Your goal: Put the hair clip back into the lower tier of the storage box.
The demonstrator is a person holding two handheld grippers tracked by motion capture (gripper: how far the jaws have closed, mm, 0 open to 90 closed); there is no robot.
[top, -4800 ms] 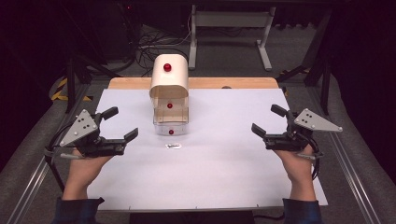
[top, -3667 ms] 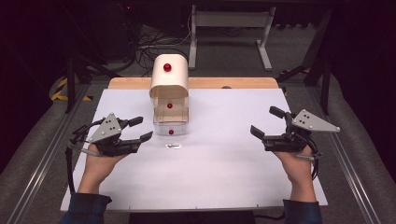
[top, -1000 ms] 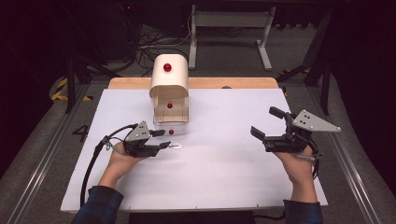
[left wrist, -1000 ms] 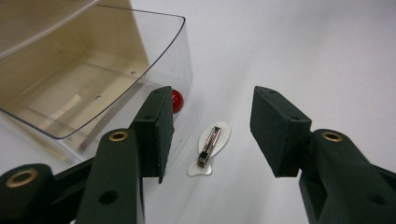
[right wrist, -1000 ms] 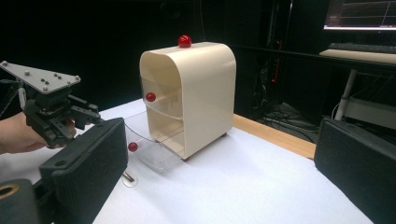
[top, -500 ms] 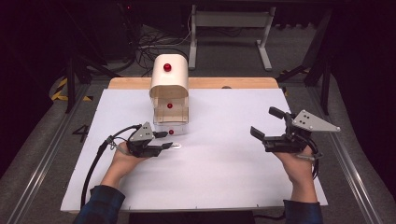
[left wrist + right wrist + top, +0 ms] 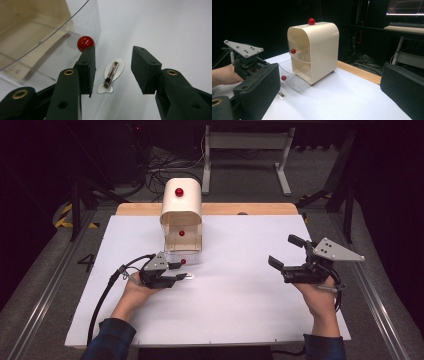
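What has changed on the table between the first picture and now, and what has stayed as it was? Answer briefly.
The left gripper has moved from the table's left edge in toward the middle; its open jaws now straddle the small hair clip lying in front of the clear bottom drawer, not yet gripping it. The right gripper, the cream drawer cabinet and the clip have stayed put.

1. In the high view, the hair clip [image 7: 189,276] between the left gripper [image 7: 180,273] jaws is too small to make out.
2. In the left gripper view, the clear drawer [image 7: 37,37] beside the left jaw runs off the top and left edges.
3. In the right gripper view, the left jaw of the right gripper [image 7: 332,92] hides part of the clip.
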